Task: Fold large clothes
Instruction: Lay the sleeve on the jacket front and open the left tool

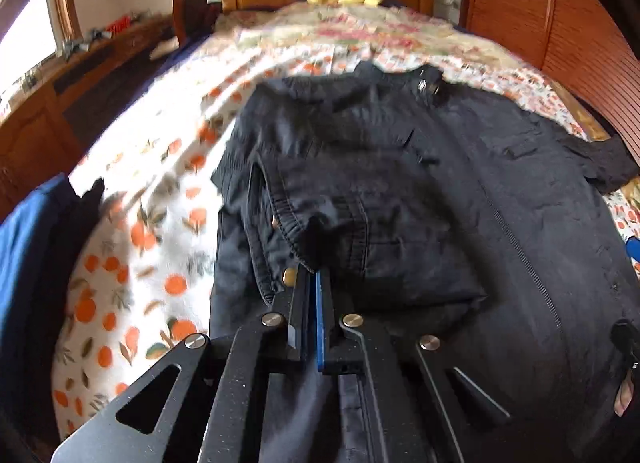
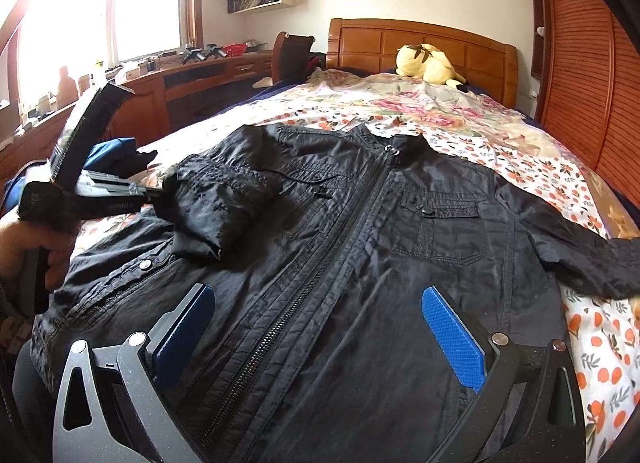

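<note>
A: Where is the black jacket (image 2: 360, 243) lying?

B: It is lying front-up and zipped on the orange-print bedspread (image 2: 500, 151), filling the centre and lower part of the right wrist view, collar pointing toward the wooden headboard (image 2: 420, 43) at upper centre.

A: What is the left gripper (image 1: 314, 263) doing?

B: Its jaws are pressing together on the cuff of the jacket's sleeve (image 1: 320, 199), in the lower centre of the left wrist view. In the right wrist view, at middle left, this sleeve is lying folded across the jacket's chest.

A: And the right gripper (image 2: 320, 327)?

B: It is hovering over the jacket's lower front, at the bottom of its own view, with its blue pads (image 2: 454, 339) standing wide apart and holding nothing.

A: The other sleeve?

B: It is stretching out toward the right edge, resting on the bedspread.

A: Anything else?

B: A yellow plush toy (image 2: 428, 63) is sitting against the headboard, and a blue garment (image 1: 28, 247) is lying at the left edge of the left wrist view.
</note>
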A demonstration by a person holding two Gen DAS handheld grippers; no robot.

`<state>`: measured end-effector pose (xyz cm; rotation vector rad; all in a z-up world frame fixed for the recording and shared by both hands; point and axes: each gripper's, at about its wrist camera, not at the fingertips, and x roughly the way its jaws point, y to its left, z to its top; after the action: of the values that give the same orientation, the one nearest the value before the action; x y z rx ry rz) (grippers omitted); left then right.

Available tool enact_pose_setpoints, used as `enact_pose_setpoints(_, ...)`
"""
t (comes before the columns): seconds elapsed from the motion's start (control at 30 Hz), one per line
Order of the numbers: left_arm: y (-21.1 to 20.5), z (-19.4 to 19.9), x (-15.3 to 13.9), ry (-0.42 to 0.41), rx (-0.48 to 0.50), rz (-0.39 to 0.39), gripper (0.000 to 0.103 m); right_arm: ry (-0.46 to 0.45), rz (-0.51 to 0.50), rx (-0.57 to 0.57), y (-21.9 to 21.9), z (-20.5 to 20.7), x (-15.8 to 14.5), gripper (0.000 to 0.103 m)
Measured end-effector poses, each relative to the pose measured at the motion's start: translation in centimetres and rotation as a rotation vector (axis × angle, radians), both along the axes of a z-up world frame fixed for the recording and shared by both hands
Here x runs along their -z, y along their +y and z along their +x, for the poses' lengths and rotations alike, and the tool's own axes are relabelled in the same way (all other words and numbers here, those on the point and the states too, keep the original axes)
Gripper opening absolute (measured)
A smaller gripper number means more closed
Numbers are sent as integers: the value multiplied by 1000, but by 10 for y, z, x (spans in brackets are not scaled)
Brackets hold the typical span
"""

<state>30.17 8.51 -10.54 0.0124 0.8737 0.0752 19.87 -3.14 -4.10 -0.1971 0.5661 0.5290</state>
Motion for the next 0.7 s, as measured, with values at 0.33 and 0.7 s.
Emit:
enact_pose_setpoints(0.33,-75,-13,-83,-173,140,17,2,-6,18,87,-41,-9,-8,103)
enact_pose_setpoints(0.7,-149,-47,-114,-247,285,38,2,-42,54,181,-80,-41,-31,103)
